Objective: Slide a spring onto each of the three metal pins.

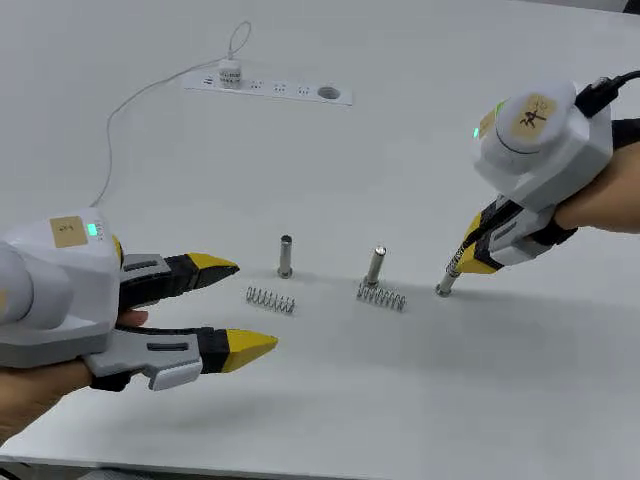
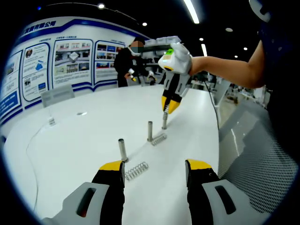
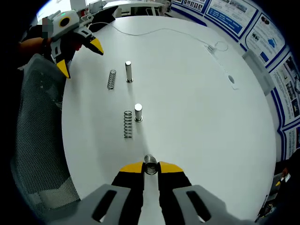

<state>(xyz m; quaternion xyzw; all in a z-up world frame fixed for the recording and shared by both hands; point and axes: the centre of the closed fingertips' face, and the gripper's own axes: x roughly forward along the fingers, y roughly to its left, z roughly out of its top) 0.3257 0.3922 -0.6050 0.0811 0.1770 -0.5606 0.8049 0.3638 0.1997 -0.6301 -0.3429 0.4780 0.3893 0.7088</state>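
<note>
The right claw point(image 1: 462, 264) grips a spring point(image 3: 150, 166), its axis in line with the tilted right pin point(image 1: 444, 287) just below. The left claw point(image 1: 243, 305) gapes empty, nearest the left spring point(image 1: 270, 299), which lies flat on the table point(image 1: 400, 400) beside the left pin point(image 1: 285, 257).

My left tool point(image 1: 255, 305) sits low on my left side, held about level above the bench point(image 1: 400, 400), jaws spread wide. My right tool point(image 1: 462, 262) tips steeply downward from my outstretched right forearm point(image 1: 612, 200), its jaws pinched close on a spring point(image 3: 150, 166).
</note>
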